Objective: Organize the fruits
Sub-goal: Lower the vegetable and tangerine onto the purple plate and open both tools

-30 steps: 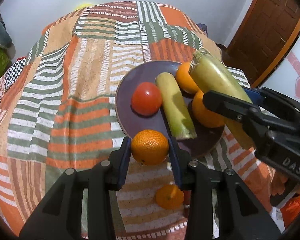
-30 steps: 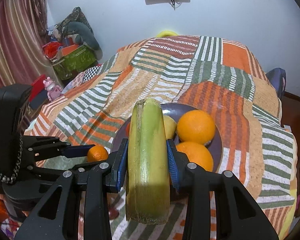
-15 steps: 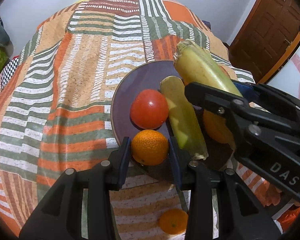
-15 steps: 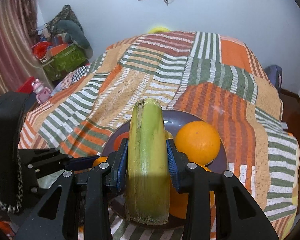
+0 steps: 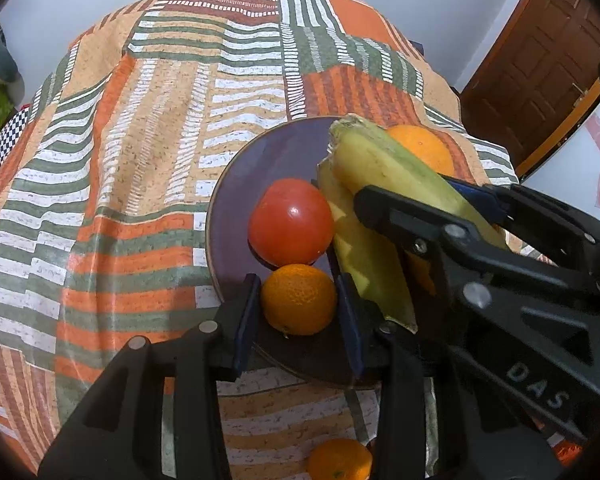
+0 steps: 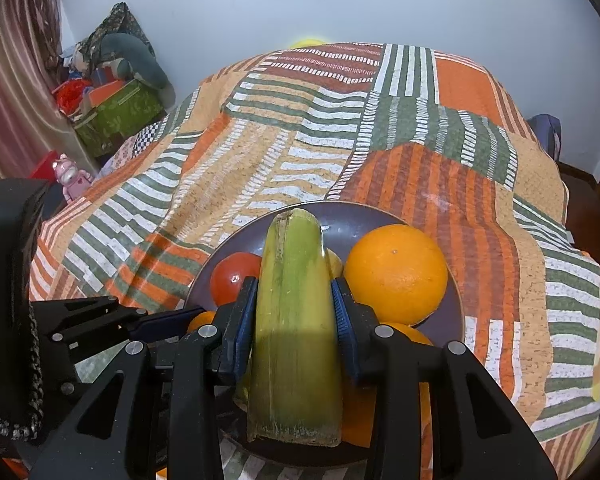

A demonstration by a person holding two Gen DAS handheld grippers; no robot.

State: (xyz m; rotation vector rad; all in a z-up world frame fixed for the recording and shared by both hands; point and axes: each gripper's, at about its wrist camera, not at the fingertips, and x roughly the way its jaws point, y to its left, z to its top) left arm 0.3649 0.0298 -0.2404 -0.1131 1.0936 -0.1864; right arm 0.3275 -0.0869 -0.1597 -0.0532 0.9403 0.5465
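Fruit is gathered on a dark purple plate [image 5: 236, 184] that sits on a bed covered by a striped orange, green and white patchwork blanket [image 5: 140, 128]. The left gripper [image 5: 298, 300] stands at the plate's near edge with a small mandarin [image 5: 299, 299] between its blue pads; its jaws have just been opening, and a sliver of gap now shows on each side of the fruit, which sits on the plate just in front of a red tomato [image 5: 290, 222]. The right gripper [image 6: 296, 312] is clamped narrowly on a yellow-green cut stalk [image 6: 296, 320], held above the plate's middle over a second stalk piece [image 5: 364, 256] that lies on the plate beside the tomato. A large orange [image 6: 396, 274] rests at the plate's right side, with another orange fruit partly hidden under the right gripper. A second mandarin [image 5: 340, 460] lies on the blanket off the plate, near the bed's front edge.
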